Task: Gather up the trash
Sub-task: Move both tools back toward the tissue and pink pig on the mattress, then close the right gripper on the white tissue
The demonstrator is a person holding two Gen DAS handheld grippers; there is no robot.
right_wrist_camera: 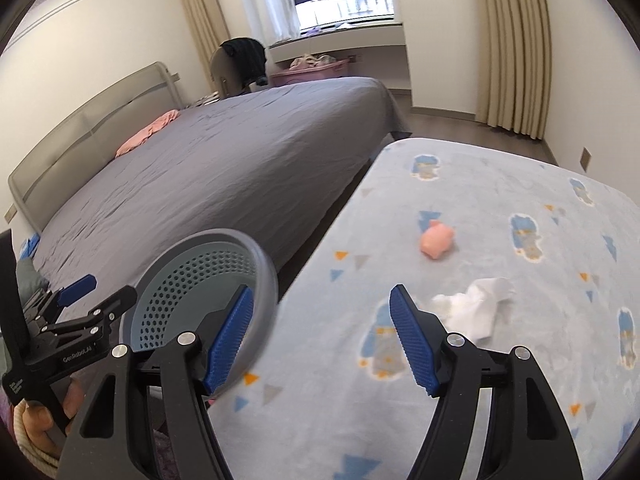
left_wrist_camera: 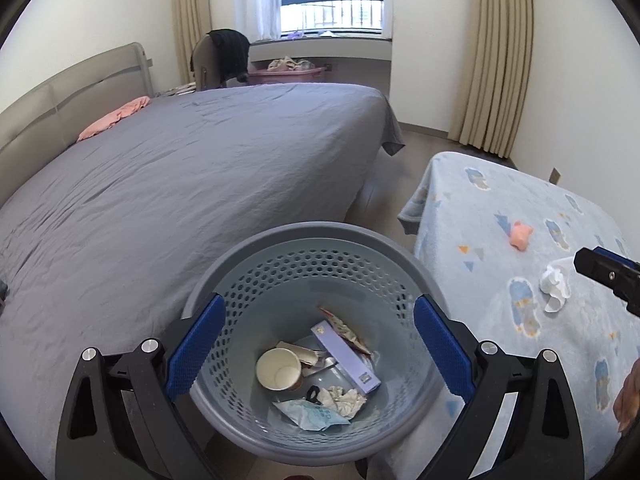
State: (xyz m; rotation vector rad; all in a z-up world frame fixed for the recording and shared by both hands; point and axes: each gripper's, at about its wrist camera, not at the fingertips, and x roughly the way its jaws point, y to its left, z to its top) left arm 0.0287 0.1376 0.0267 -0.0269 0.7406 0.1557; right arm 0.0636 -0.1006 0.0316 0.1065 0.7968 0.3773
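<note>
A grey perforated trash basket stands between the bed and a low table. It holds a paper cup, a purple box, a crumpled tissue and wrappers. My left gripper hovers over it, open, with the basket's inside showing between the blue pads. A crumpled white tissue and a small pink lump lie on the table's blue patterned blanket. My right gripper is open above the blanket, the tissue just right of its right finger.
A wide bed with a grey sheet fills the left, with a pink cloth near the headboard. At the back stand a chair draped in black clothing, a pink tub and curtains. The basket rim sits close to the table edge.
</note>
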